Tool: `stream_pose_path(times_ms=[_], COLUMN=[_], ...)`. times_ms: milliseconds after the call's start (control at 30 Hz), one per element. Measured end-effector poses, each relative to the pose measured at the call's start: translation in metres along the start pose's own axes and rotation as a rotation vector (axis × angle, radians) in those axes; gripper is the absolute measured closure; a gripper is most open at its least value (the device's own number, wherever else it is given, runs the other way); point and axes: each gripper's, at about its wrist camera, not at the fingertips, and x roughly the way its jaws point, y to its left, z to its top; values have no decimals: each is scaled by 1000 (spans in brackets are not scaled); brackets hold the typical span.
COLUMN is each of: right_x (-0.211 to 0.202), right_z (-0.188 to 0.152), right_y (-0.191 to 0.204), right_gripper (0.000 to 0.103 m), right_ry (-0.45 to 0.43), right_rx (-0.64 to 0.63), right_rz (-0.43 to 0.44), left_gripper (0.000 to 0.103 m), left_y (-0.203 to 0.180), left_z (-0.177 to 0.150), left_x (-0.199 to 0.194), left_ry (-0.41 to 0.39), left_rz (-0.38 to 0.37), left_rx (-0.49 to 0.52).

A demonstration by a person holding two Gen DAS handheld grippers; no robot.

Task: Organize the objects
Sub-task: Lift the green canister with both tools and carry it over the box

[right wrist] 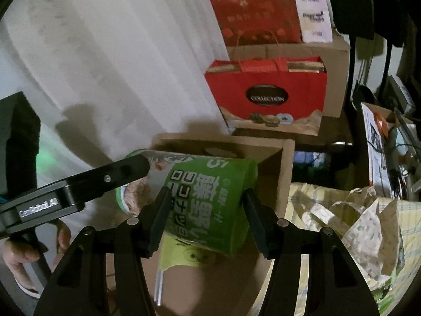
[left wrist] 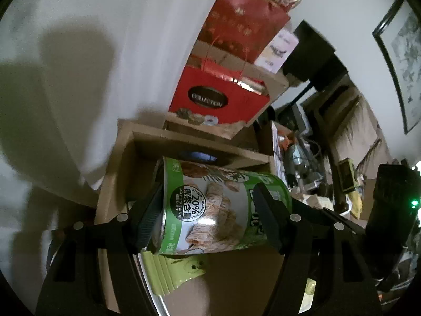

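My left gripper pinches the green snack can at one end, my right gripper clamps the other end; can lying sideways between them, just above the open cardboard box, lime pouch beneath.

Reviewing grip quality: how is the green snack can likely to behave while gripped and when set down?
The green snack can looks rigid, with a glossy, probably slippery wall. Lying sideways between both grippers' pads, it could roll once released. It is probably light, since its label shows wafer rolls.
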Motion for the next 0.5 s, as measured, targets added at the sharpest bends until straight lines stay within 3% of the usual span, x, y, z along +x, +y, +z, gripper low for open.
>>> stream_pose_path(times_ms=[100, 500], right_x=[14, 42], right_z=[0, 5], right_y=[-7, -18], right_gripper=[44, 45], right_ry=[18, 41], right_rx=[8, 8], right_rz=[-14, -59], left_gripper=[38, 38], left_y=[9, 16], left_z=[1, 8], left_x=[16, 44], left_ry=[34, 48], left_rz=[-11, 4], left_rx=[-23, -25])
